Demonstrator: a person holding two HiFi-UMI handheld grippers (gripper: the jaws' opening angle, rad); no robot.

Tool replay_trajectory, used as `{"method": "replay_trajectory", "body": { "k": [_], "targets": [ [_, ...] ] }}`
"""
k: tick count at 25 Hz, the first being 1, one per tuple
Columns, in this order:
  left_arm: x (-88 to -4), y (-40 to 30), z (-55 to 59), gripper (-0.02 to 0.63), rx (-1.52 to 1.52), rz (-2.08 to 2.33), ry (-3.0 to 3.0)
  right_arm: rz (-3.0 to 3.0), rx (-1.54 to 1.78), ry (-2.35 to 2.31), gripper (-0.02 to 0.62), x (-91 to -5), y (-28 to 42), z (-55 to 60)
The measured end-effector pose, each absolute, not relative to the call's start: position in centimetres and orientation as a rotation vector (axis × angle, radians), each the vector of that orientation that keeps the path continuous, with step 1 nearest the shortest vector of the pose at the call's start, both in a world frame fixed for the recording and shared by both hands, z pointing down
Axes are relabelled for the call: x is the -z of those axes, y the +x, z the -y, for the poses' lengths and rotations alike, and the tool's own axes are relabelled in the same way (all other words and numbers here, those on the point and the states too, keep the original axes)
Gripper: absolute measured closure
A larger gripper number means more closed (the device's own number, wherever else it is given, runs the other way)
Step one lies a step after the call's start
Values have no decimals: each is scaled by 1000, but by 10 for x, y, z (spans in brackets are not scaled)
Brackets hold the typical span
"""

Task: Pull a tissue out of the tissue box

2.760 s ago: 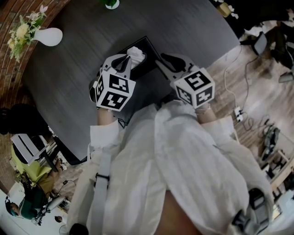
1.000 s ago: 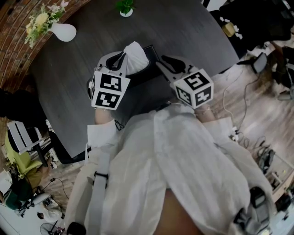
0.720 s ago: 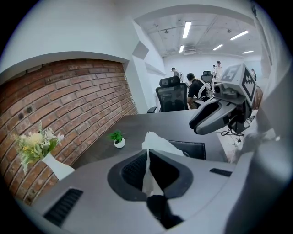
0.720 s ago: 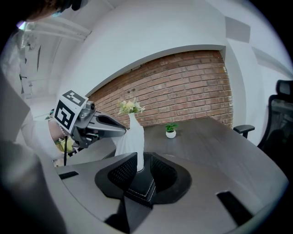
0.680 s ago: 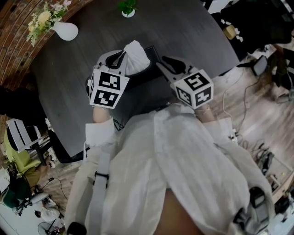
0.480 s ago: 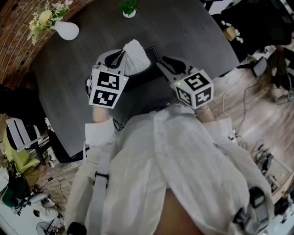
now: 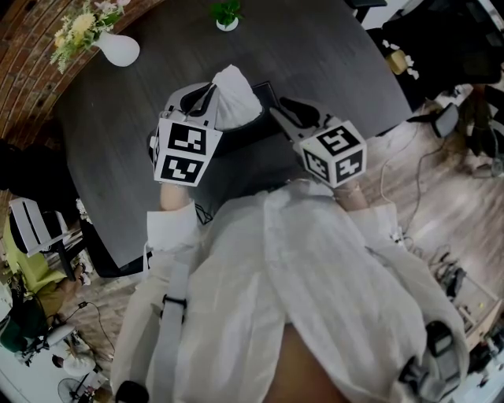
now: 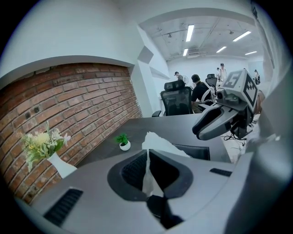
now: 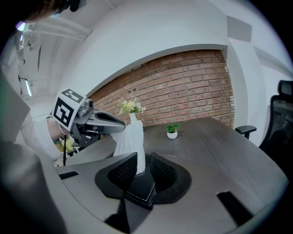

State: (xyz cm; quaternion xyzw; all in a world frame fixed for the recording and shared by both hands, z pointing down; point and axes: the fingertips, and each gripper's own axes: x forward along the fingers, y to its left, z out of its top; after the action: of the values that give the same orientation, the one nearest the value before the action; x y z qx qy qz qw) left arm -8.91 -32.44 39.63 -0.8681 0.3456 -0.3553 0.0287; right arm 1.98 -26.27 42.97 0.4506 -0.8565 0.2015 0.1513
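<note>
1. Your left gripper [image 7: 209, 96] is clenched on the tissue [image 7: 236, 85] — its own view shows a thin fold of white pinched between the closed jaws, with the rest spreading out just beyond the tips.
2. The tissue stands drawn up out of the tissue box [image 9: 143, 185] as a tall white column. Its lower end sits at the box's top and its upper end is in your left jaws.
3. Your right gripper [image 7: 285, 112] is grasping the box. The right gripper view shows a black, white-stitched corner of it clamped between the jaws.
4. The box lies on the dark round table [image 7: 331, 55], towards the edge nearest you, between your two grippers.
5. Both grippers point away from you and slant downward, with their marker cubes toward your body.
6. Well apart from the box, two things stand farther across the table — a white vase [image 7: 120, 50] of flowers at the left rim by the brick wall [image 8: 68, 100], and a small potted plant [image 7: 227, 13] at the far side.
7. Beyond the table, the left gripper view shows black office chairs [image 8: 177, 101] and people [image 8: 199, 89] at desks.
</note>
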Motion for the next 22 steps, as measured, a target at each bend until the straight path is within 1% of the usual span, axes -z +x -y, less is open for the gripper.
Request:
{"method": "replay_trajectory", "body": {
  "k": [22],
  "targets": [
    [-369,-114,338,592,937,-1255,-2655,2467,-550,1305,509,-419,25,277]
  ]
}}
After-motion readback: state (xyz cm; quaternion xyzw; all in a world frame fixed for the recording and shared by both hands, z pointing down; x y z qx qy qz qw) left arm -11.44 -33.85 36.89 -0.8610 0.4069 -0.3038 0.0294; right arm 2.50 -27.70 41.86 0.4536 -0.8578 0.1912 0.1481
